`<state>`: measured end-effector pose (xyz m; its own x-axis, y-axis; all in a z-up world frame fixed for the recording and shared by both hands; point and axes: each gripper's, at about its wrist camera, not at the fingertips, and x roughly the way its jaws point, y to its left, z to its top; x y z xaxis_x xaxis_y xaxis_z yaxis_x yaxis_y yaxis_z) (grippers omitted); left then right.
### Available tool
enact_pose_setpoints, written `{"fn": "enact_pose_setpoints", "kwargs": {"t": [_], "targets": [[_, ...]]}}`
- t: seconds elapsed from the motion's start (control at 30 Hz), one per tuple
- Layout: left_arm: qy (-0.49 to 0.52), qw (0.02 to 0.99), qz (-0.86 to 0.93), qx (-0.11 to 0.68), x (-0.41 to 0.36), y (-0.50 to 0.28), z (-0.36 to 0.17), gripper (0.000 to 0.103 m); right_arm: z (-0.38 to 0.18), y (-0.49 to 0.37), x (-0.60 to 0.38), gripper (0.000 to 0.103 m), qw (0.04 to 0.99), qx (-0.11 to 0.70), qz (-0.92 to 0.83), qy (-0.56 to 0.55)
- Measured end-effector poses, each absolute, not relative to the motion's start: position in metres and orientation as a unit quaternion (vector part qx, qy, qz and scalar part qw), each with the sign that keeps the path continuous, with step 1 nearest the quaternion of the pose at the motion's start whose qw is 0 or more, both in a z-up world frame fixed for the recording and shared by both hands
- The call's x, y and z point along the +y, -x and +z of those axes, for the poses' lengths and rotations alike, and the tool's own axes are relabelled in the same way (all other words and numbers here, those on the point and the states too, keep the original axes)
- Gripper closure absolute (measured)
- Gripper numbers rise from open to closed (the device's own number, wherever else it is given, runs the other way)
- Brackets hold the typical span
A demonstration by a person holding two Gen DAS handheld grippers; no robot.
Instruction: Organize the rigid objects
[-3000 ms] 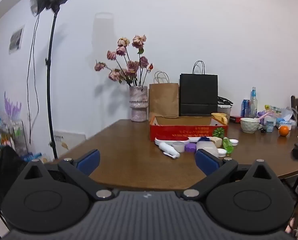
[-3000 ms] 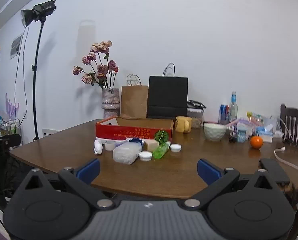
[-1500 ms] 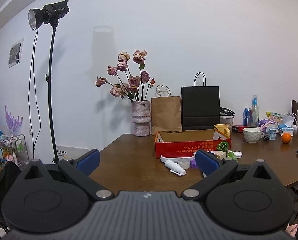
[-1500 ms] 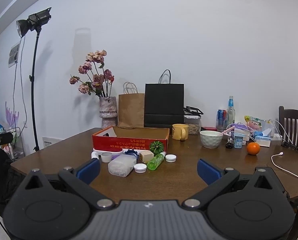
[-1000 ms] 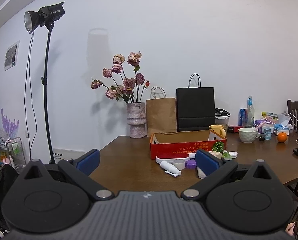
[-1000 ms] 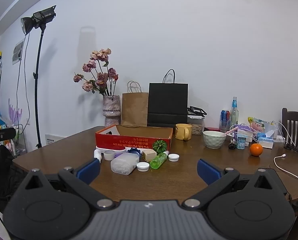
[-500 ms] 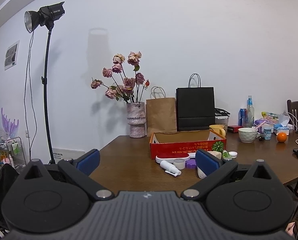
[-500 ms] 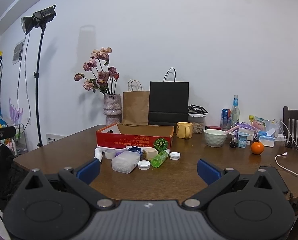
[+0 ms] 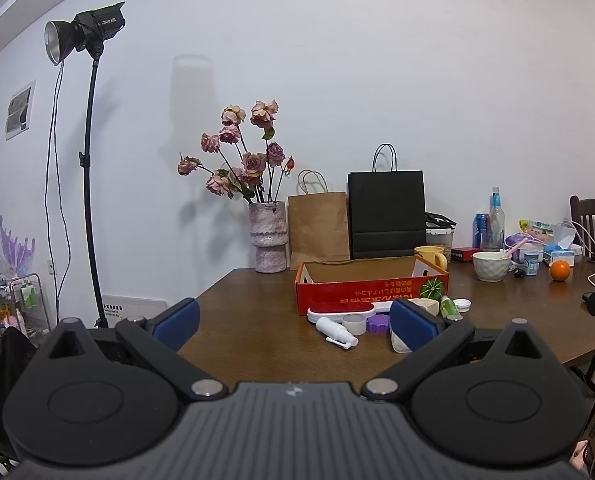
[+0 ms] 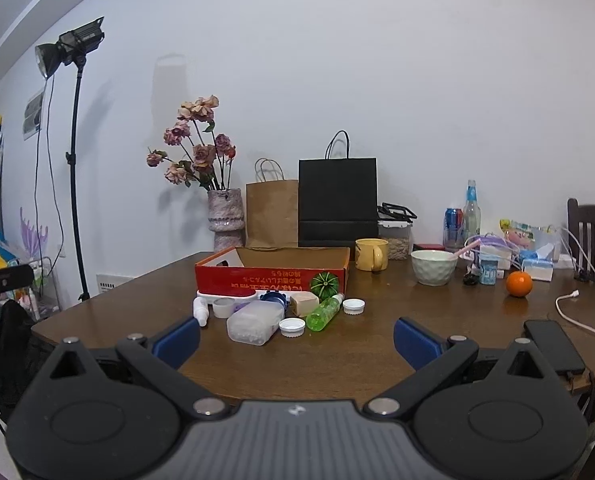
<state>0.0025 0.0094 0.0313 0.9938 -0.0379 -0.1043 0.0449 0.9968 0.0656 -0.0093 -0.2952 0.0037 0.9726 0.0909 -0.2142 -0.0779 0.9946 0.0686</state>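
An open red cardboard box (image 10: 271,276) sits on the brown table (image 10: 357,352); it also shows in the left wrist view (image 9: 371,294). In front of it lie a clear plastic container (image 10: 255,322), a green bottle (image 10: 323,314), a white spray bottle (image 9: 335,330), white lids (image 10: 292,326), a purple lid (image 9: 375,324) and a small green pumpkin (image 10: 324,282). My left gripper (image 9: 293,320) is open and empty, short of the table's near edge. My right gripper (image 10: 295,338) is open and empty above the near edge, short of the items.
A vase of dried roses (image 9: 267,240), a brown paper bag (image 9: 317,224) and a black bag (image 9: 387,216) stand at the back. A yellow mug (image 10: 371,254), bowl (image 10: 433,266), orange (image 10: 518,284), phone (image 10: 553,346), cable and clutter are to the right. A light stand (image 9: 87,168) is left.
Both views have shifted slightly as the grippers drift nearer the table. The items on the table have not moved, and both grippers stay open.
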Motion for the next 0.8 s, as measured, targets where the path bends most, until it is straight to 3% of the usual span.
{"fn": "enact_pose_setpoints", "kwargs": {"t": [0.3, 0.8], "targets": [[-0.034, 0.997, -0.019, 0.06, 0.009, -0.013, 0.023, 0.0, -0.003, 0.002, -0.299, 0.0, 0.994, 0.105, 0.042, -0.007], [-0.053, 0.99, -0.057, 0.121, -0.016, -0.098, -0.011, 0.0, -0.039, -0.081, -0.325, 0.0, 0.988, 0.141, 0.044, -0.034]]}}
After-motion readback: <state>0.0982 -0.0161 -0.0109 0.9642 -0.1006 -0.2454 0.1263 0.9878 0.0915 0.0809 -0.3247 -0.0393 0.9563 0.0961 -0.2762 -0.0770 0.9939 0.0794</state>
